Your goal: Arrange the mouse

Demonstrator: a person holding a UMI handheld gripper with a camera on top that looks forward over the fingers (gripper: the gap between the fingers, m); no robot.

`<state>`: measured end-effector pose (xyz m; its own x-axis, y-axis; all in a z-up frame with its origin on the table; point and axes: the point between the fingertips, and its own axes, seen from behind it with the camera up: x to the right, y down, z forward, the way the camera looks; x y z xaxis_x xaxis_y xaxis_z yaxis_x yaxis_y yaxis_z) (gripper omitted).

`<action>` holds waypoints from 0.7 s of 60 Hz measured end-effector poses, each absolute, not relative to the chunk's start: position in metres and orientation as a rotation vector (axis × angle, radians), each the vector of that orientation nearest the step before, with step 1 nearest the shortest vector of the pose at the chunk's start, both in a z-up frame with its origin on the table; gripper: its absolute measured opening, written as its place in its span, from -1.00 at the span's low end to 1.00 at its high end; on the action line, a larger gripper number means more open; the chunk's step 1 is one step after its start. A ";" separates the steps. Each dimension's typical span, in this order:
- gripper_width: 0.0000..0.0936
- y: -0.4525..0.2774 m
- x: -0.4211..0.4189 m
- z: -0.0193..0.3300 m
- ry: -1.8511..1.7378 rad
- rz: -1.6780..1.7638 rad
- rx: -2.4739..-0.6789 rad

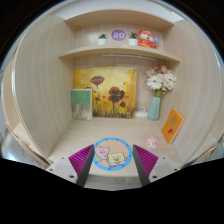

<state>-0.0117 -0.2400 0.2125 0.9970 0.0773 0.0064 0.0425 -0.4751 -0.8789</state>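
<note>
The claw [113, 168] has its two fingers apart, each with a magenta pad [146, 160] on the inner face, and nothing is clamped between them. In the gap between the fingers lies a round blue-rimmed mat [113, 156] printed with a cartoon figure; any writing on it is too small to read. No mouse can be made out anywhere in the view, so its place cannot be told.

Beyond the fingers the desk [130, 132] runs back into a pale wooden alcove. Straight ahead, against the back wall, stands a painting of red flowers [105, 92] on a yellow ground. Just to the left of it leans a smaller greenish picture [81, 103]. Ahead and to the right stands a light blue vase [155, 107] holding white flowers [160, 80], and nearer the right finger an orange card [172, 125] leans at a tilt; its markings cannot be read. A small teal thing [153, 139] sits just ahead of the right finger.

Above the painting a shelf [118, 53] carries a small plant [102, 38], a round purple clock [118, 35] and an orange toy [147, 40].
</note>
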 end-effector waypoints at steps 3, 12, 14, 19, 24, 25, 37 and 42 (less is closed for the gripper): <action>0.63 -0.238 -0.003 0.198 -0.059 0.040 -2.086; 0.63 -0.239 0.048 0.129 0.014 -0.031 -2.207; 0.63 -0.238 0.060 0.117 0.029 -0.045 -2.222; 0.63 -0.233 0.094 0.086 0.052 -0.096 -2.254; 0.63 -0.223 0.125 0.057 0.086 -0.133 -2.302; 0.63 -0.220 0.130 0.052 0.095 -0.138 -2.310; 0.63 -0.156 0.177 0.011 0.140 -0.162 -2.361; 0.64 -0.124 0.190 0.001 0.131 -0.162 -2.374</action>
